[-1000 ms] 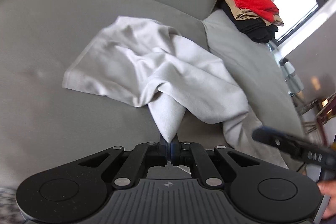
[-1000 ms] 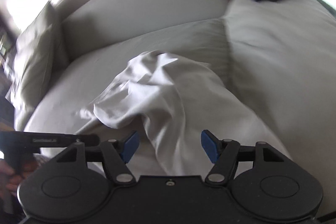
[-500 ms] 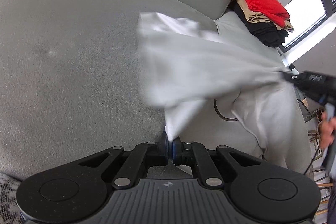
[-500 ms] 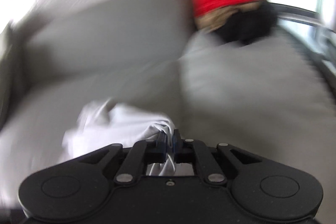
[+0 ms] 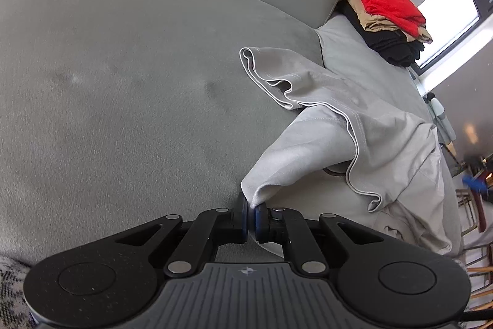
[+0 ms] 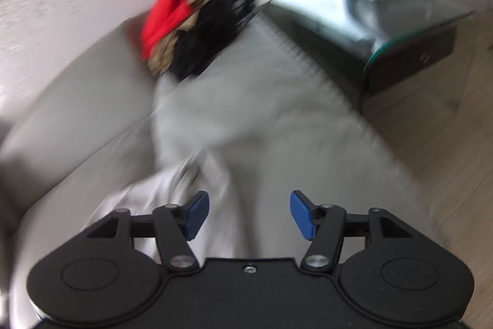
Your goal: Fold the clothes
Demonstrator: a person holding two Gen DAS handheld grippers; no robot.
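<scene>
Pale grey garment: 1 corner clamped by left gripper, right gripper opening and empty.

The garment [image 5: 354, 125] lies rumpled across the grey sofa seat [image 5: 123, 82], draping toward its right end. The left gripper [image 5: 251, 216] pinches 1 corner; a slow widening reads on its jaws. The right gripper [image 6: 249, 213] has nothing between its blue pads [image 6: 300, 213]. Judged next: take a second corner with it and draw the hem taut. A stack of folded clothes [image 5: 391, 17] sits well apart by the window [image 5: 456, 11]; nothing obstructs.
</scene>
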